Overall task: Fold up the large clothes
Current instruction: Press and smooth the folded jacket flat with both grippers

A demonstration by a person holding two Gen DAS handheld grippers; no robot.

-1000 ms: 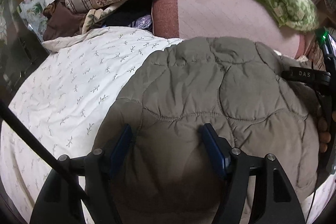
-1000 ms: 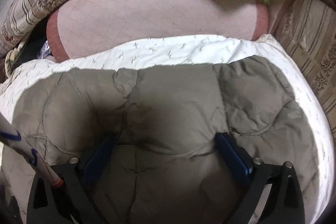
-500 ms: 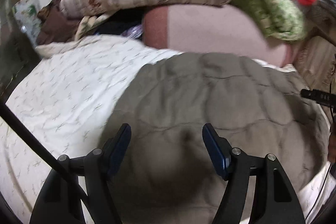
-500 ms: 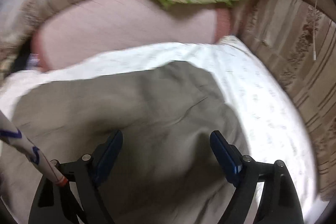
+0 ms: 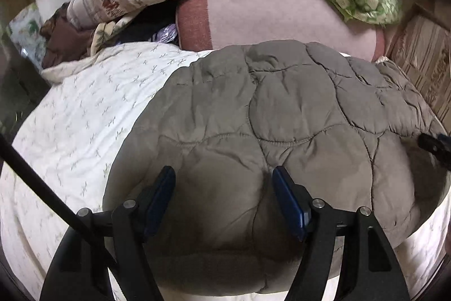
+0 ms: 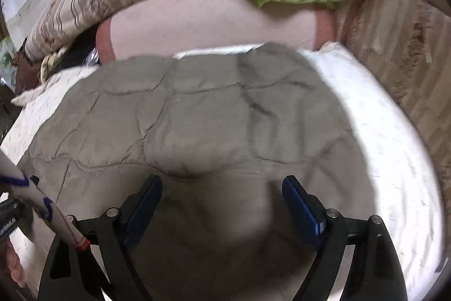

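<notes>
Jacket (image 5: 267,114) fills mid-frame, lying folded on the sheet (image 5: 79,114). Both grippers — left (image 5: 222,188), right (image 6: 222,193) — gape above it, holding nothing; press evenly to flatten the puffy fold.

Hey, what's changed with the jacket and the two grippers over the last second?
The right gripper swung rightward and back, ending a little farther from the jacket. The left gripper barely shifted. Neither took hold: both stayed open over the jacket, which stayed folded on the white quilt.

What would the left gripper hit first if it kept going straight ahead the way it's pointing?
Most likely the grey-brown quilted padded garment: the open left gripper points straight onto its puffy surface, though depth is unclear.
</notes>
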